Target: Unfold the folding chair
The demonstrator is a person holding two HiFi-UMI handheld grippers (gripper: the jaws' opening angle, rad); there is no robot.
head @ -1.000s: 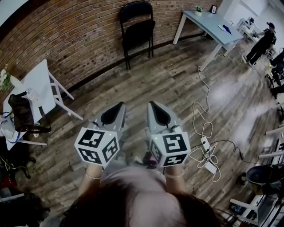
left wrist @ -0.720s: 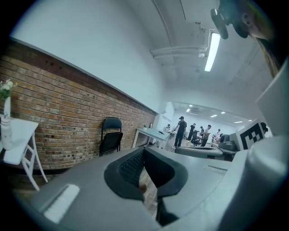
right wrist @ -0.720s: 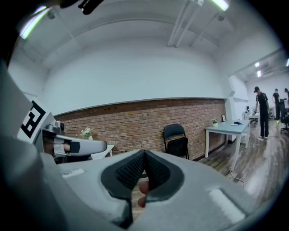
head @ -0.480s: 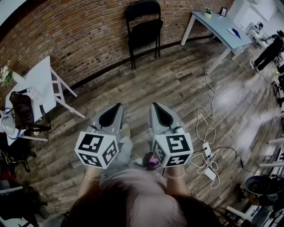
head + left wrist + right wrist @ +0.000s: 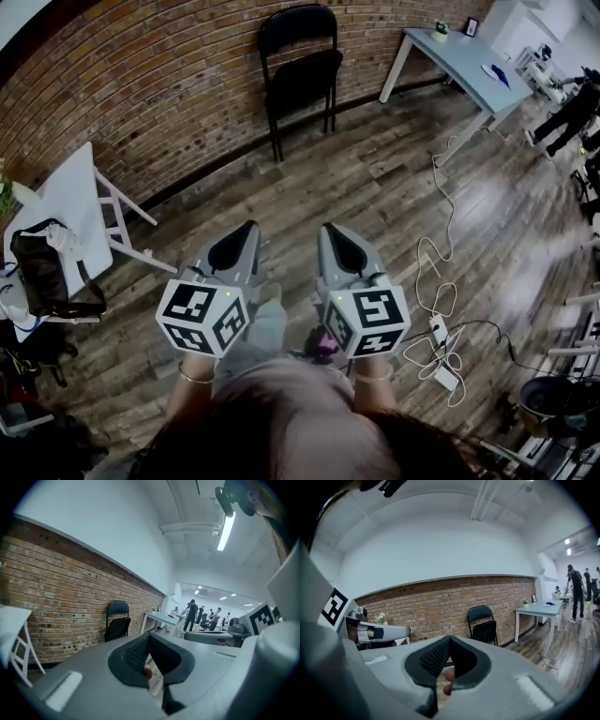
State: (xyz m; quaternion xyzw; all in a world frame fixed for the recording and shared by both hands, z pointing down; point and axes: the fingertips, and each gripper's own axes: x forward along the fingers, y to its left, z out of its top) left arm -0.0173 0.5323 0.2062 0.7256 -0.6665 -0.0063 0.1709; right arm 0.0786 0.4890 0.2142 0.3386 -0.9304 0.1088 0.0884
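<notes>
Black folding chair (image 5: 300, 70) standing folded against the brick wall (image 5: 141, 84), left gripper (image 5: 251, 226) and right gripper (image 5: 326, 229) well back from that wall, both pressed together on nothing; probably stiff, smooth steel tubing of moderate weight, best taken by the backrest's top rail and the seat's front edge.

A red brick wall (image 5: 141, 84) meets a brown wood floor (image 5: 375, 187), with a pale blue table (image 5: 459, 56), a white table (image 5: 70, 192) and a long ceiling light (image 5: 228, 529).
</notes>
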